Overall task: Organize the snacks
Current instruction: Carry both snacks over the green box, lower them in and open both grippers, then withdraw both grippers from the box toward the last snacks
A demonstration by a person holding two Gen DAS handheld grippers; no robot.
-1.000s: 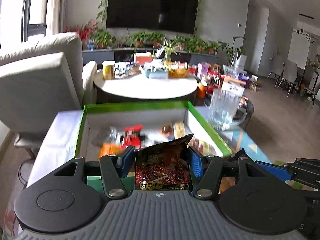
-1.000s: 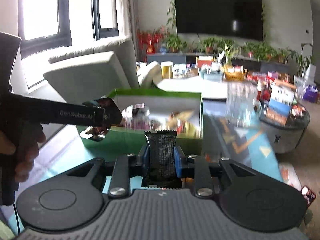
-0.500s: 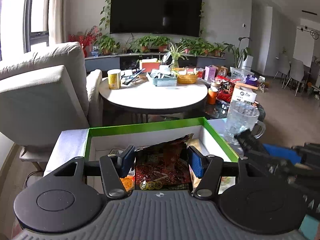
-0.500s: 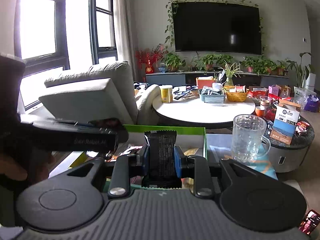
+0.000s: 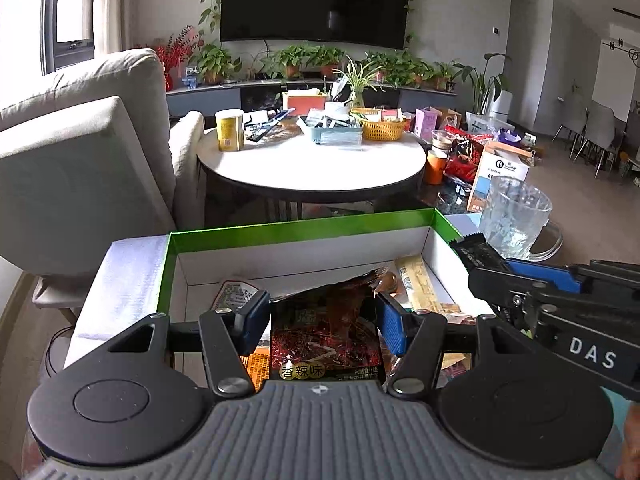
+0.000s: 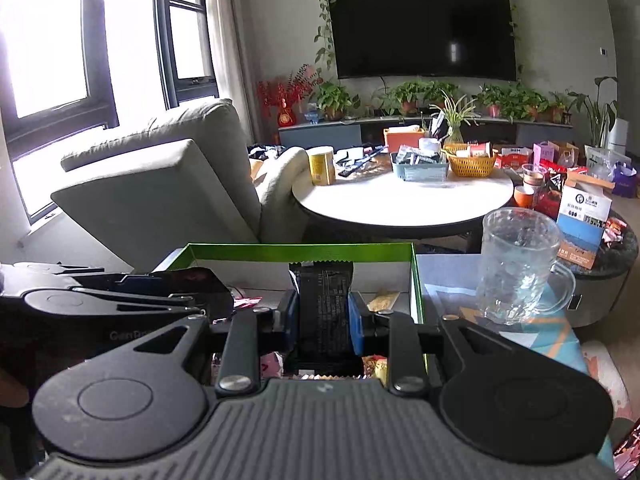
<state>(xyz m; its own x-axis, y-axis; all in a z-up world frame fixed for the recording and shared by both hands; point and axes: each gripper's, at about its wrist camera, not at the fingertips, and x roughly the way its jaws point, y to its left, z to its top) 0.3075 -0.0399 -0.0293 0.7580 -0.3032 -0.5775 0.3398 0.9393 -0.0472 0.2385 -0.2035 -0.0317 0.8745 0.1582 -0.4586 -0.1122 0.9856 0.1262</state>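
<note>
A green-rimmed cardboard box with white inner walls sits open on the bench; the gripper bodies hide most of its floor, so the loose snacks inside show only in part. Just right of it stands a clear glass mug. The left gripper holds its fingers clamped on a dark red snack packet over the box's near half; yellow Chinese characters are printed at its lower edge, the small print below unreadable. The right gripper pinches a narrow black snack bar wrapper upright above the box's right side, its fine white text too small to read. "DAS" shows on the right gripper's side in the left view
</note>
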